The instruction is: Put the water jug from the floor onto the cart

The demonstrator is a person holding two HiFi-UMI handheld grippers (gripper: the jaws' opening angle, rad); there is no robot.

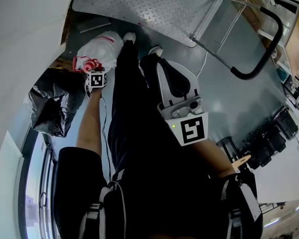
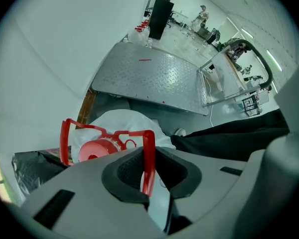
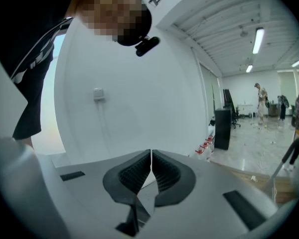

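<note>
The left gripper (image 2: pixel 150 172) grasps only the thin red plastic carry handle (image 2: pixel 148 153) of the water jug (image 2: pixel 122 126). The jug is low in the frame's lower left, short of the cart (image 2: pixel 152 78), whose diamond-plate steel deck lies above it. That slim strap could slip out or snap under the rounded, translucent jug's weight, most likely if the load swings. The right gripper (image 3: pixel 150 171) is clenched on nothing.
</note>
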